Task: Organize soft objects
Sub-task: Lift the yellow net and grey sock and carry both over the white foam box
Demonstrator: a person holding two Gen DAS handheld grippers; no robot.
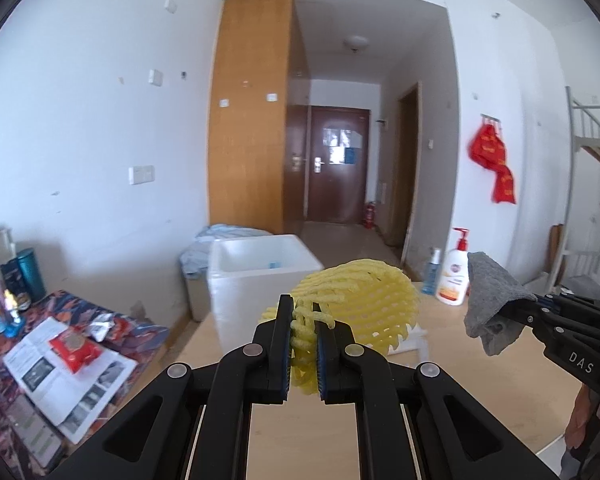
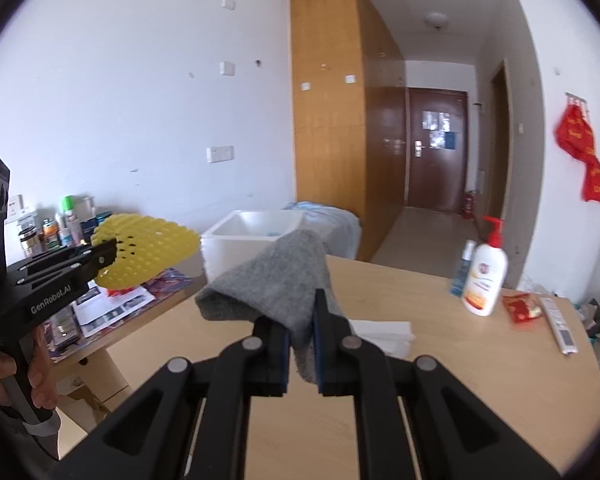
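The left gripper (image 1: 304, 334) is clamped on a yellow foam net (image 1: 356, 304), its two fingers pinching a bunched edge while the rest of the mesh fans out ahead toward 1 o'clock, held in the air above the wooden table (image 1: 300, 432). In the right wrist view the same net (image 2: 148, 252) sticks out at 9 o'clock from that gripper (image 2: 110, 252), with a hand (image 2: 4, 372) wrapped around the handle below.

The right gripper (image 2: 302, 340) is closed tight on a grey cloth (image 2: 276, 280), which stands up in a soft cone from the pads toward 11 o'clock, also off the table (image 2: 460, 380). From the left wrist view this cloth (image 1: 492, 304) hangs at 3 o'clock from the other tool (image 1: 534, 302).

A white foam box (image 1: 260, 276) stands open beyond the table's far edge at 12 o'clock. A white pump bottle (image 2: 484, 276) stands upright at 2 o'clock on the table, a small blue bottle (image 2: 460, 272) just beside it.
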